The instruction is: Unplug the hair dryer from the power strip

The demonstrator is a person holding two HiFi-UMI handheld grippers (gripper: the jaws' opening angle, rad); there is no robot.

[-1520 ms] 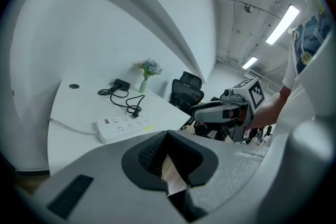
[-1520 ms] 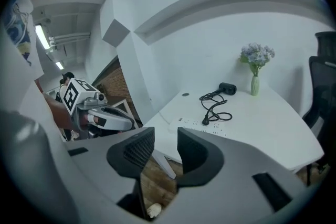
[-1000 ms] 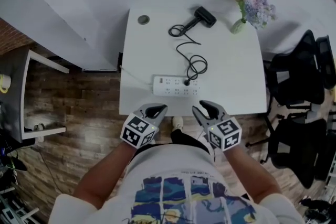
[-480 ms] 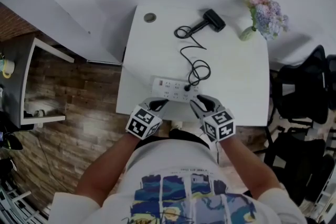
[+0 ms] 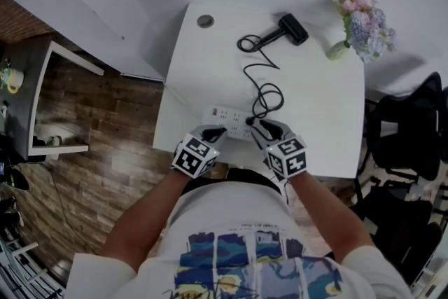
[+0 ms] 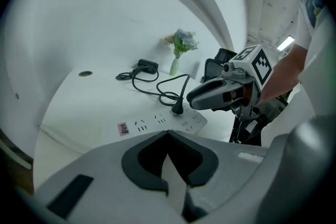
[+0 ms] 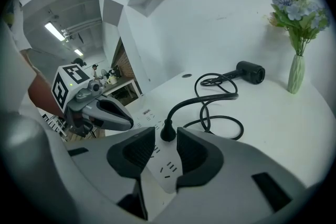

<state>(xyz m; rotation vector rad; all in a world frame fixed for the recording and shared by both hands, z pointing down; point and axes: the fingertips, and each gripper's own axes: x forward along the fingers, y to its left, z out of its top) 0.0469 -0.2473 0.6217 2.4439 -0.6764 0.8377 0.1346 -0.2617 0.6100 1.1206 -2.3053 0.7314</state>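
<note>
A white power strip point(image 5: 225, 121) lies near the front edge of the white table point(image 5: 315, 108). The black plug point(image 5: 250, 121) stands in it, and its cord loops back to the black hair dryer point(image 5: 292, 28) at the far side. My right gripper point(image 5: 257, 126) is open just short of the plug point(image 7: 168, 134), which shows in the gap between its pads without touching them. My left gripper point(image 5: 215, 131) hovers over the strip's left part point(image 6: 157, 122), its tips together on nothing. The right gripper's fingers point(image 6: 210, 94) appear beside the plug point(image 6: 177, 108) in the left gripper view.
A vase of flowers point(image 5: 360, 24) stands at the table's far right corner. A round cable hole point(image 5: 204, 22) sits at the far left. Black chairs point(image 5: 409, 129) stand to the right and a dark shelf unit point(image 5: 35, 101) to the left on the wood floor.
Both grippers have moved forward and down from the table's front edge to the power strip. The right one now has the plug in line with its open jaws.
</note>
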